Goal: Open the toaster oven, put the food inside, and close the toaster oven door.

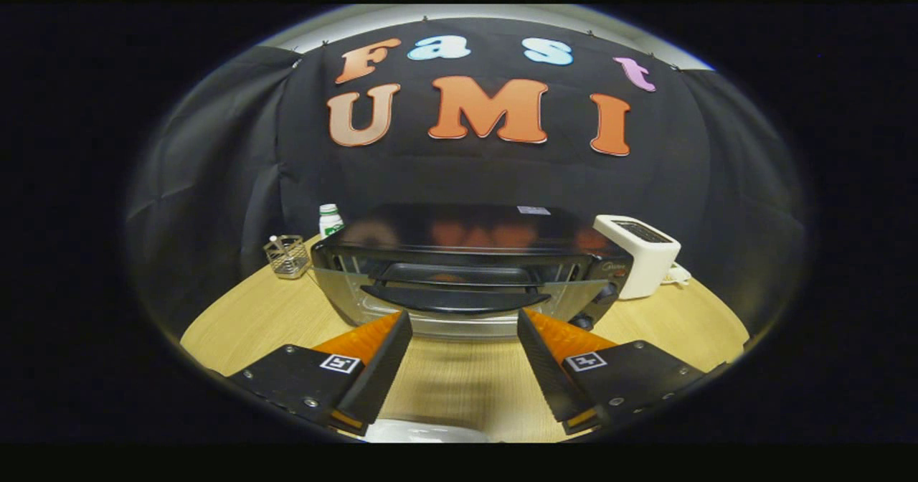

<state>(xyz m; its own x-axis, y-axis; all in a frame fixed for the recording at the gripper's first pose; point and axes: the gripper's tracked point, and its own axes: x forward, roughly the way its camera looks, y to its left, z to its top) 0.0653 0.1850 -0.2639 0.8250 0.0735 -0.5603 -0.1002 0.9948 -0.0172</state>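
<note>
While the toaster oven point(459, 267) door hangs open just ahead, the gripper point(465, 324) is level, spread wide, empty.

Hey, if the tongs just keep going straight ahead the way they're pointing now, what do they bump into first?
Most likely the toaster oven: its door handle lies just beyond the open tongs, centred on the gap. Depth is hard to judge.
</note>
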